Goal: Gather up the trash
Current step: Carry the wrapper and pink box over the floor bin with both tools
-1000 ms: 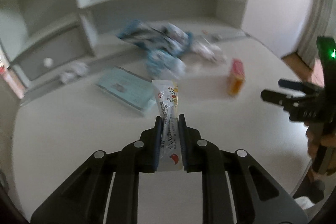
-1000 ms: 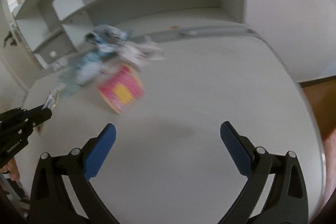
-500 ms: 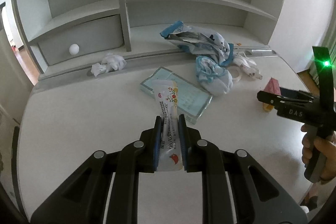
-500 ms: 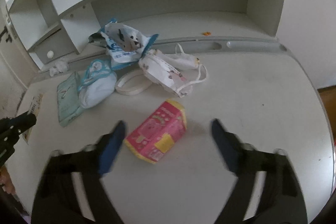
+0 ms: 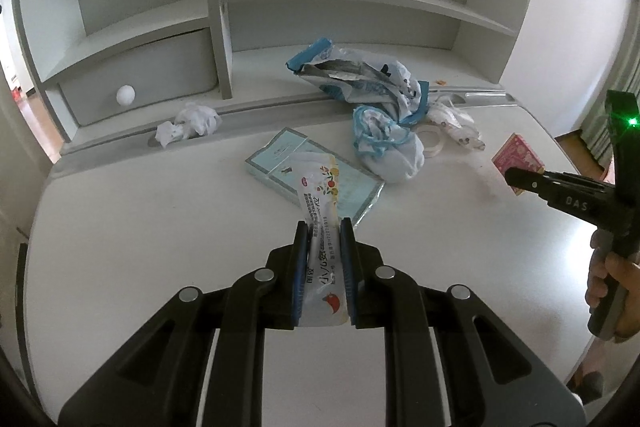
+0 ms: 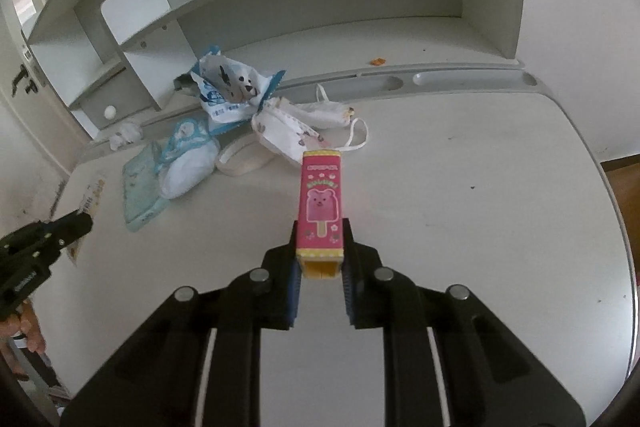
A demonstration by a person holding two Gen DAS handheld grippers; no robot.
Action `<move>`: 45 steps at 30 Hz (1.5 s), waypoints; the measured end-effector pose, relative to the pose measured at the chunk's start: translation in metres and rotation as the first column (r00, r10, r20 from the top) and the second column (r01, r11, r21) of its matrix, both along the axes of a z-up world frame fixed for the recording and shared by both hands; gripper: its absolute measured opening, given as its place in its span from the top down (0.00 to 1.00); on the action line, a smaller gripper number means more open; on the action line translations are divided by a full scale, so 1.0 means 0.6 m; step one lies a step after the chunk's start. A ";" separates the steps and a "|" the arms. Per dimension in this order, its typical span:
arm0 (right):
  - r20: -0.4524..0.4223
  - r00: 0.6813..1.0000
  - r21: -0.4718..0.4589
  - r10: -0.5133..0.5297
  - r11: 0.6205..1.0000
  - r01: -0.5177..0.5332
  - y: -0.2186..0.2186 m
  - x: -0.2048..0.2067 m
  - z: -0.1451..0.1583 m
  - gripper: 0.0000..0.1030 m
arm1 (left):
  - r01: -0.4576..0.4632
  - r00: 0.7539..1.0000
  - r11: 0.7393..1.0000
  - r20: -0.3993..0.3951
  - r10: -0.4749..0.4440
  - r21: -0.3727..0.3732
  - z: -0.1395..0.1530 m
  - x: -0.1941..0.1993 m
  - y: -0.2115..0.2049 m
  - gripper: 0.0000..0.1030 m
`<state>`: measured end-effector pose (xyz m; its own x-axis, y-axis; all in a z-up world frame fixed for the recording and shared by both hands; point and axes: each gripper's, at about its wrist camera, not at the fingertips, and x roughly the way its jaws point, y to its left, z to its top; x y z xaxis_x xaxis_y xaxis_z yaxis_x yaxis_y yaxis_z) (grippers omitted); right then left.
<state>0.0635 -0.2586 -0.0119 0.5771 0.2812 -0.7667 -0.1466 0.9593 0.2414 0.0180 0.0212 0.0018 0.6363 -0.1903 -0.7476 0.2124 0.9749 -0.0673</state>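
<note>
With the left gripper [image 5: 323,247] clamped on a white sachet [image 5: 320,211] and the right gripper [image 6: 320,251] clamped on a pink carton [image 6: 321,203], both lifted off the desk [image 6: 480,187], masks [image 6: 288,131], wrappers [image 6: 232,91] and tissue [image 5: 192,121] toward its back edge remained uncollected.

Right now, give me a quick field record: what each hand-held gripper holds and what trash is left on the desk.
left hand-held gripper: shut on white snack sachet
right hand-held gripper: shut on pink popsicle box
left on desk: blue-white wrapper pile, face masks, tape roll, teal packet, crumpled tissue
bin: not in view
</note>
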 end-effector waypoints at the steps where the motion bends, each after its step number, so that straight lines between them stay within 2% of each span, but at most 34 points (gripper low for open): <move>1: 0.004 1.000 0.006 0.007 1.000 -0.007 0.000 -0.002 0.001 0.83 | 0.001 1.000 1.000 0.002 -0.001 0.001 0.001 -0.001 -0.001 0.85; 22: 0.027 0.997 0.049 0.074 0.996 -0.075 -0.001 -0.030 0.007 0.83 | 0.032 0.999 0.999 0.010 -0.032 0.022 0.011 -0.013 -0.032 0.85; 27: 0.056 0.997 0.053 0.044 0.998 -0.047 -0.041 -0.051 0.018 0.83 | 0.123 0.992 0.991 0.034 -0.125 0.057 0.035 -0.014 -0.109 0.85; 30: 0.077 0.997 0.054 -0.026 0.998 0.022 -0.106 -0.081 0.030 0.83 | 0.229 0.971 0.971 0.048 -0.232 0.072 0.046 -0.019 -0.188 0.85; 34: 0.107 0.981 0.072 -0.162 0.985 0.155 -0.228 -0.153 0.051 0.83 | 0.416 0.905 0.906 0.060 -0.420 0.074 0.060 -0.040 -0.326 0.85; 35: 0.106 0.974 0.085 -0.201 0.978 0.192 -0.264 -0.178 0.054 0.83 | 0.461 0.883 0.885 0.059 -0.465 0.068 0.063 -0.046 -0.362 0.85; 36: 0.104 0.964 0.096 -0.245 0.967 0.235 -0.304 -0.207 0.056 0.83 | 0.522 0.849 0.851 0.059 -0.525 0.059 0.066 -0.057 -0.410 0.85; 37: 0.102 0.948 0.099 -0.303 0.951 0.293 -0.351 -0.246 0.057 0.83 | 0.575 0.814 0.816 0.064 -0.578 0.059 0.069 -0.073 -0.457 0.85; 38: 0.099 0.931 0.095 -0.351 0.935 0.342 -0.388 -0.280 0.057 0.83 | 0.639 0.763 0.766 0.074 -0.643 0.064 0.072 -0.096 -0.516 0.85; 39: 0.095 0.909 0.085 -0.407 0.913 0.399 -0.428 -0.320 0.056 0.83 | 0.678 0.729 0.733 0.076 -0.680 0.061 0.074 -0.113 -0.551 0.85; 40: 0.084 0.878 0.073 -0.470 0.882 0.465 -0.472 -0.369 0.051 0.83 | 0.733 0.674 0.678 0.074 -0.735 0.054 0.073 -0.139 -0.604 0.85; 41: 0.072 0.852 0.061 -0.518 0.855 0.515 -0.504 -0.406 0.044 0.83 | 0.767 0.636 0.639 0.071 -0.769 0.049 0.071 -0.158 -0.638 0.85; 42: 0.046 0.812 0.041 -0.581 0.814 0.580 -0.546 -0.459 0.029 0.83 | 0.810 0.582 0.585 0.065 -0.811 0.050 0.065 -0.188 -0.686 0.85; 44: -0.008 0.758 0.027 -0.652 0.758 0.652 -0.597 -0.529 -0.001 0.83 | 0.880 0.473 0.474 0.026 -0.881 0.034 0.039 -0.248 -0.774 0.85; 45: -0.038 0.736 0.016 -0.676 0.736 0.677 -0.615 -0.561 -0.021 0.83 | 0.897 0.442 0.442 0.007 -0.897 0.024 0.027 -0.266 -0.799 0.85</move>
